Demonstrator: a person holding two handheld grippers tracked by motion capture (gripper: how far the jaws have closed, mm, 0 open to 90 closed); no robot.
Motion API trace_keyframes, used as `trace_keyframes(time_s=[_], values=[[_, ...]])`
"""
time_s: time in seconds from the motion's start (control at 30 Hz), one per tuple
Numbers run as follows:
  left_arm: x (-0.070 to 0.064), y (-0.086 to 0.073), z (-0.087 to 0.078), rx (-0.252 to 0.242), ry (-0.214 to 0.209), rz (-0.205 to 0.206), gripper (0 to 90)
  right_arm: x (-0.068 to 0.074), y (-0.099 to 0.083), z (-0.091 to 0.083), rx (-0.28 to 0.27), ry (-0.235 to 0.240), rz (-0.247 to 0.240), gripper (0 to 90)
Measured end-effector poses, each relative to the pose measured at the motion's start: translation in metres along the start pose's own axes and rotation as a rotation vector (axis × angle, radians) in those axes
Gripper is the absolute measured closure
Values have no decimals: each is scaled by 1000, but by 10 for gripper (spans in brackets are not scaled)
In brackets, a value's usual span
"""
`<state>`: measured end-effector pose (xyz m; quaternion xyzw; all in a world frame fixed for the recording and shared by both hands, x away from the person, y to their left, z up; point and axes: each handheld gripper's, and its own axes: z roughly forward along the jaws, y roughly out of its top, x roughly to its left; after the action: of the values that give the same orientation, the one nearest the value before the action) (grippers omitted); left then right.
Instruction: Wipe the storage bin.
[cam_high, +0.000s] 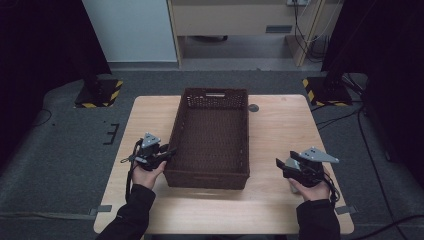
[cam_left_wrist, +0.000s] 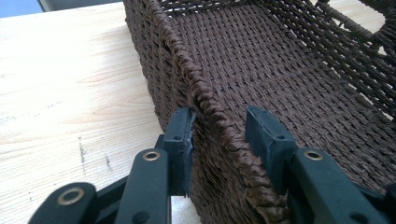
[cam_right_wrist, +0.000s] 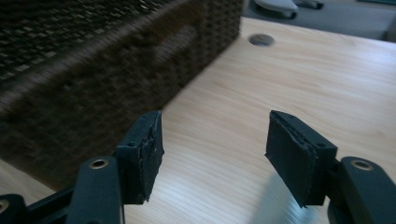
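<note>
Left gripper (cam_left_wrist: 219, 128) is straddling the left rim of the basket (cam_high: 210, 127) near its front corner, jaws part open, rim between them, not clamping yet. Right gripper (cam_right_wrist: 215, 154) is hovering wide open and empty beside the right wall. Basket is sitting mid-table (cam_high: 280, 130), empty. Grab and move both pending, I reckon.

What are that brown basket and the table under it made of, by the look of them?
The basket looks woven from dark brown twisted cord, perhaps paper rope or wicker: matt strands show in rows, with a braided rim. The table looks like pale wood or a wood-look laminate, smooth, with visible grain lines; the pictures cannot settle which.
</note>
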<state>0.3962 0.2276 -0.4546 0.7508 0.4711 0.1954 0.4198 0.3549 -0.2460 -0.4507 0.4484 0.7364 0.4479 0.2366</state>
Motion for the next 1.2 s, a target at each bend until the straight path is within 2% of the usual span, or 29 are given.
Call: trace_keyframes(time_s=[0.1,0.23,0.37,0.5,0.7,0.87,1.0,1.2], values=[[1,0,0,4,-11,-1,622,8,7,5,-8,18,-13,346],[2,1,1,10,-40,-8,643,15,15,17,-9,48,-3,332],[-1,2,0,20,-26,14,669,21,28,30,-16,97,24,332],[-4,2,0,22,-20,21,685,28,40,42,-19,108,5,348],[-7,2,0,20,-23,22,688,35,49,56,-9,110,-16,372],[-11,3,2,23,-30,36,688,38,50,71,13,83,-58,414],[-15,3,3,26,-38,47,686,38,48,80,26,62,-85,411],[-16,3,4,21,-49,50,668,37,45,90,31,80,-87,445]])
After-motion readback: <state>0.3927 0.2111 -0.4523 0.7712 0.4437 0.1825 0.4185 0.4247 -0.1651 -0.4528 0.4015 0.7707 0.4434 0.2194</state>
